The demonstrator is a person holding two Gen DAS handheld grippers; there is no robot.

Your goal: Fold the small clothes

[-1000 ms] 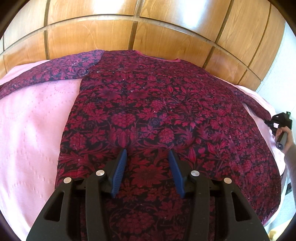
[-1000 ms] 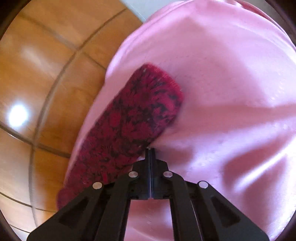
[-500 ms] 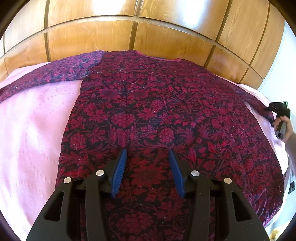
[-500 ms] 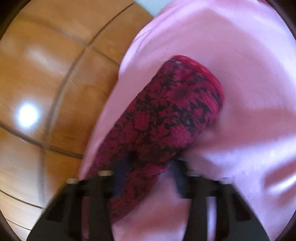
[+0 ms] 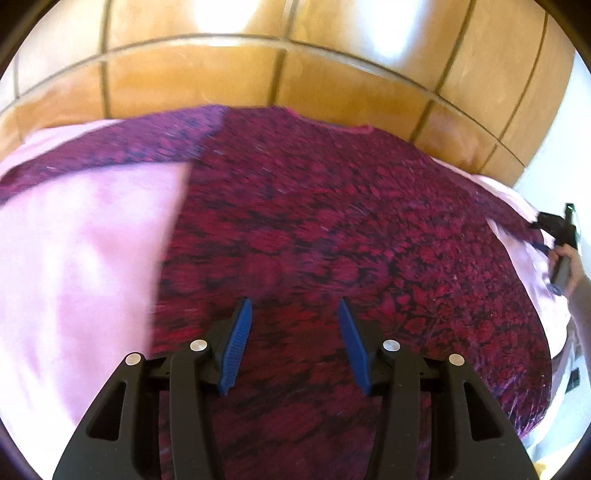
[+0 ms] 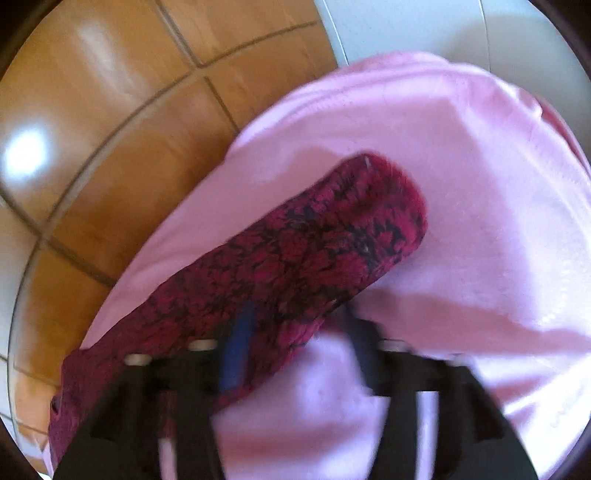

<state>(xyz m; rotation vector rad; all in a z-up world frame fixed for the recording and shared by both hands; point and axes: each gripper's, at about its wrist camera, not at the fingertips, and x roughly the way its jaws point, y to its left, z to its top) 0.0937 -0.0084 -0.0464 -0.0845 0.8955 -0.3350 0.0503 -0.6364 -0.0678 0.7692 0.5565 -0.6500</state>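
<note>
A crimson-and-black floral knit top (image 5: 314,229) lies flat on a quilted pink bedspread (image 5: 85,251), filling mid-frame. The left gripper (image 5: 293,314), ribbed blue pads parted, holds nothing above its lower part. The right gripper (image 6: 295,325), blurred, has just been opening, jaws apart over the tubular sleeve (image 6: 314,254) at frame centre.

A bed under a pink quilted cover (image 5: 85,236), glossy wooden panelling (image 5: 332,74) behind, white wall (image 6: 424,26) at one side.

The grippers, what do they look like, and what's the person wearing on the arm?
The left gripper has a black plastic frame with cut-out openings, silver round pins and ribbed blue pads. The right gripper looks the same, though blurred. In the left wrist view, a grey-brown sleeve shows on the person's arm.
</note>
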